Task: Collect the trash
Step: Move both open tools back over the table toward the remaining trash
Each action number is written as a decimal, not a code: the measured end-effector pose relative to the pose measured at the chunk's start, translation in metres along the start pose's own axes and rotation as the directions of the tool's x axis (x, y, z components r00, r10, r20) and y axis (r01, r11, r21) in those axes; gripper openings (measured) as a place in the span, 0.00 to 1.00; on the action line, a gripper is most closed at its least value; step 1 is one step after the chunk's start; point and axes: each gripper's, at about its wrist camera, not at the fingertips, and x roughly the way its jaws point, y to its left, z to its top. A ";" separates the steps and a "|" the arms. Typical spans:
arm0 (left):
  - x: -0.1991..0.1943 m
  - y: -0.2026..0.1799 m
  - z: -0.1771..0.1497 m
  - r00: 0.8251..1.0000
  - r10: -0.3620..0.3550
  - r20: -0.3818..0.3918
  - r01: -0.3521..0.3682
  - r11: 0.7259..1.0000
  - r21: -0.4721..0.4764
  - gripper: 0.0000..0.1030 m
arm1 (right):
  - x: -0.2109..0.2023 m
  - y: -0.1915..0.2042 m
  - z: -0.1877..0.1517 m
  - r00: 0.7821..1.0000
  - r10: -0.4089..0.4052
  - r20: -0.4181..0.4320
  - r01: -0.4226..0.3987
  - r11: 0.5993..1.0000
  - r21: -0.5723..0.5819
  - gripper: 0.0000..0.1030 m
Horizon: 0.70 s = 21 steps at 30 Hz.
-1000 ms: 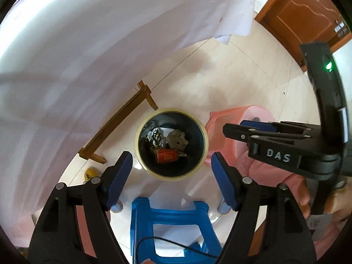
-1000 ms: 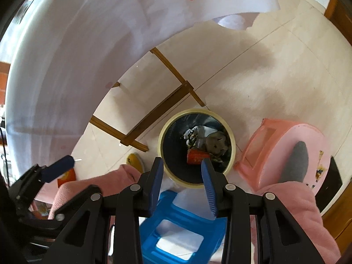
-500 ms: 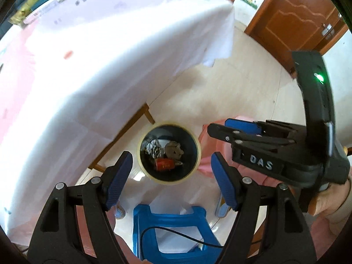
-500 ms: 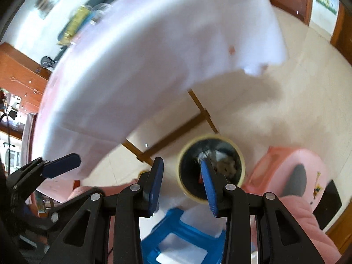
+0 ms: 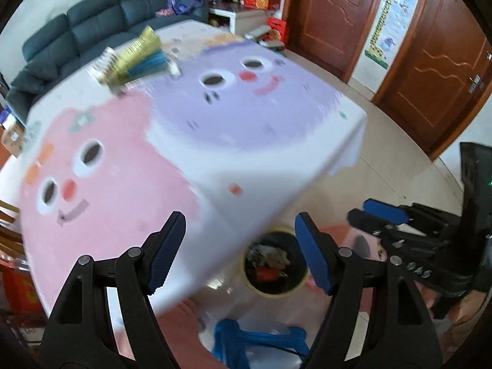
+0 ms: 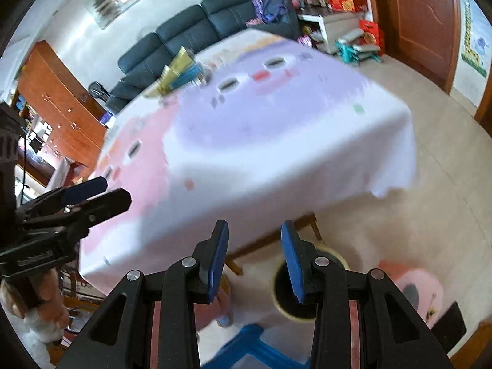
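Below, between the wide-open, empty left claw [image 5: 240,253], sits the trash bin [image 5: 275,269] (right claw [image 6: 254,258] also empty, half-open).

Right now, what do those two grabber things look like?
Both are black plastic clamps with triangle cut-outs, silver rivets and flat blue rubber pads on the fingertips. The left gripper shows its blue pads up close. The right gripper looks the same. Seen from the side, the right one has a small green light. A thin black cable runs below.
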 end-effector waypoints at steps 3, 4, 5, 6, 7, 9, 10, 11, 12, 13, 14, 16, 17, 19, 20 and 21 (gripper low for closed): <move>-0.008 0.025 0.023 0.997 0.059 0.042 -0.060 0.998 0.023 0.69 | -0.003 0.019 0.043 0.999 0.027 0.021 -0.027 1.000 -0.003 0.35; -0.010 0.033 0.033 0.996 0.078 0.053 -0.080 0.996 0.029 0.69 | -0.003 0.025 0.056 0.999 0.032 0.027 -0.032 0.999 -0.007 0.35; -0.011 0.043 0.045 0.993 0.099 0.064 -0.101 0.994 0.033 0.69 | -0.002 0.031 0.071 0.999 0.038 0.032 -0.038 0.999 -0.010 0.35; -0.010 0.052 0.055 0.991 0.111 0.071 -0.113 0.993 0.035 0.69 | 0.000 0.038 0.086 0.998 0.044 0.038 -0.043 0.999 -0.017 0.35; -0.010 0.063 0.069 0.988 0.134 0.081 -0.137 0.990 0.036 0.69 | 0.003 0.045 0.099 0.998 0.048 0.042 -0.047 0.999 -0.025 0.35; -0.008 0.079 0.090 0.983 0.158 0.093 -0.163 0.986 0.040 0.69 | 0.011 0.055 0.129 0.996 0.069 0.048 -0.067 0.997 -0.033 0.35; -0.005 0.087 0.102 0.981 0.167 0.096 -0.171 0.984 0.041 0.69 | 0.016 0.060 0.142 0.996 0.074 0.048 -0.073 0.997 -0.036 0.35; 0.000 0.095 0.117 0.980 0.175 0.099 -0.180 0.983 0.039 0.69 | 0.022 0.066 0.156 0.996 0.078 0.048 -0.076 0.996 -0.042 0.35; 0.002 0.102 0.126 0.979 0.179 0.100 -0.184 0.982 0.039 0.69 | 0.029 0.071 0.169 0.996 0.079 0.049 -0.077 0.996 -0.049 0.35; 0.008 0.111 0.140 0.976 0.192 0.100 -0.196 0.980 0.034 0.69 | 0.037 0.076 0.182 0.996 0.075 0.048 -0.073 0.996 -0.056 0.35; 0.012 0.115 0.149 0.975 0.199 0.101 -0.203 0.979 0.032 0.69 | 0.047 0.080 0.195 0.996 0.073 0.042 -0.071 0.996 -0.058 0.35; 0.028 0.124 0.170 0.969 0.224 0.101 -0.228 0.973 0.033 0.69 | 0.066 0.083 0.217 0.996 0.083 0.029 -0.081 0.995 -0.050 0.35; 0.036 0.128 0.179 0.966 0.236 0.102 -0.241 0.970 0.034 0.69 | 0.077 0.084 0.229 0.996 0.090 0.018 -0.090 0.995 -0.039 0.35; 0.058 0.139 0.197 0.962 0.258 0.089 -0.262 0.965 0.032 0.69 | 0.094 0.083 0.243 0.995 0.104 0.005 -0.104 0.994 -0.029 0.35; 0.069 0.144 0.206 0.960 0.268 0.080 -0.272 0.962 0.031 0.69 | 0.106 0.083 0.253 0.994 0.108 -0.003 -0.108 0.994 -0.024 0.35; 0.078 0.149 0.213 0.958 0.277 0.070 -0.279 0.960 0.026 0.69 | 0.116 0.082 0.259 0.994 0.108 -0.009 -0.108 0.994 -0.021 0.35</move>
